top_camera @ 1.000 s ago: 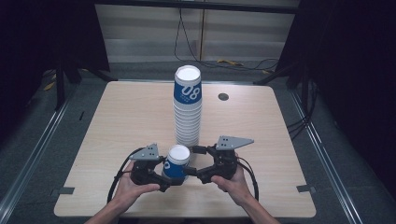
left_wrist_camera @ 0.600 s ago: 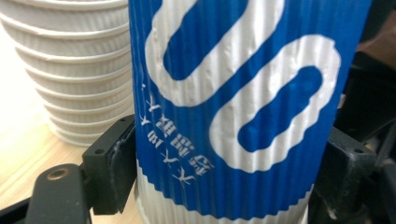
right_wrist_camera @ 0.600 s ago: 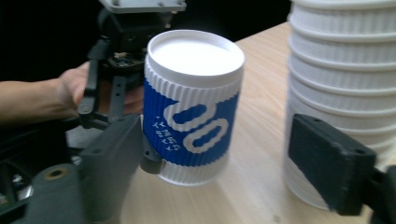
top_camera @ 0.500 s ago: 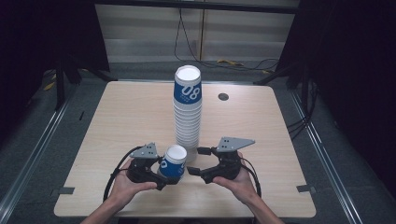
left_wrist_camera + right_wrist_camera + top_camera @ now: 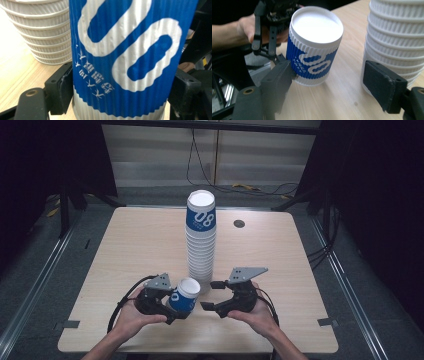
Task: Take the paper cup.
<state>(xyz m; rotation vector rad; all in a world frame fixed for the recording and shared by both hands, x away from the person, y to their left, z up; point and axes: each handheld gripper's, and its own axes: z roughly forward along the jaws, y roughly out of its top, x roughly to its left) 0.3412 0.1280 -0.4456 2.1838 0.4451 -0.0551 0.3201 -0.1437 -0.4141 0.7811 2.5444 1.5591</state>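
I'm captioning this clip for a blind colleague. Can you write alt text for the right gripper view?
A blue-and-white ribbed paper cup, upside down on the pale wooden table, is clamped by the left gripper. The right gripper, jaws apart with nothing between them, points at it; a tall stack of white ribbed cups stands alongside.

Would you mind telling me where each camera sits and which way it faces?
High view: above the person's side, facing forward and down on the table; both hands show.
Left gripper view: on the left gripper, looking along its jaws at the held cup.
Right gripper view: on the right gripper, facing that cup, with the left hand behind.
All share the cup and the cup stack.
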